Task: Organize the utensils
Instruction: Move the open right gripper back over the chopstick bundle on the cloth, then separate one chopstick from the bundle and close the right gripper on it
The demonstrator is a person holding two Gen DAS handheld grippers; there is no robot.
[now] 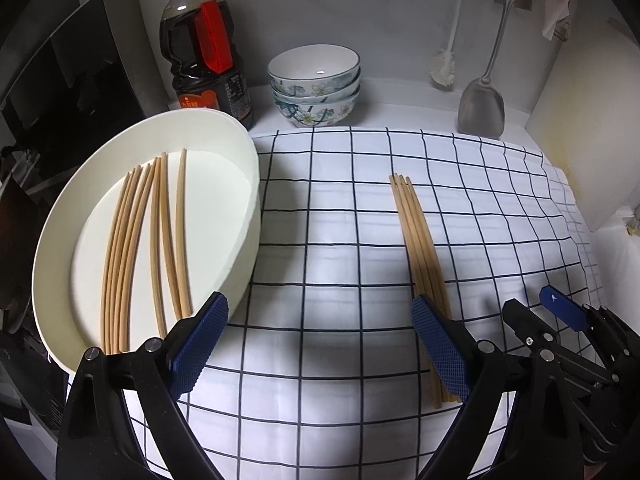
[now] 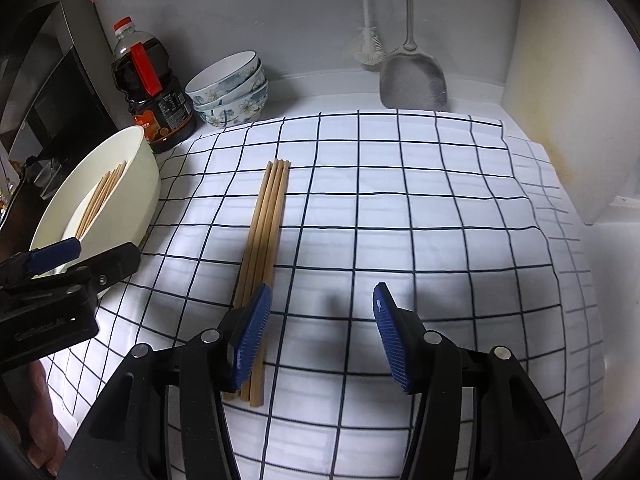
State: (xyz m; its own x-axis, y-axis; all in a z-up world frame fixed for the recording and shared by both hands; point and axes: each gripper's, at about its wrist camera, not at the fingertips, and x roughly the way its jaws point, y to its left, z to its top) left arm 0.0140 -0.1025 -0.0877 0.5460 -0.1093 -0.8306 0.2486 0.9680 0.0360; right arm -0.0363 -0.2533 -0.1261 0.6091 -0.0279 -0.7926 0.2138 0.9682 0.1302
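Observation:
Several wooden chopsticks (image 1: 138, 248) lie loose in a white oval basin (image 1: 248, 184) at the left. Another tight bundle of chopsticks (image 1: 418, 248) lies on the checked cloth (image 1: 340, 208); it also shows in the right wrist view (image 2: 266, 232). My left gripper (image 1: 320, 344) is open and empty, its left pad by the basin's rim, its right pad over the bundle's near end. My right gripper (image 2: 320, 336) is open and empty, its left pad over the bundle's near end. The right gripper also shows at the lower right of the left wrist view (image 1: 560, 320).
A soy sauce bottle (image 1: 204, 52) and stacked floral bowls (image 1: 316, 84) stand at the back. A metal spatula (image 1: 482, 104) and a white brush (image 1: 444, 64) hang on the wall. A white cutting board (image 1: 580, 120) leans at the right. The basin also shows in the right wrist view (image 2: 132, 184).

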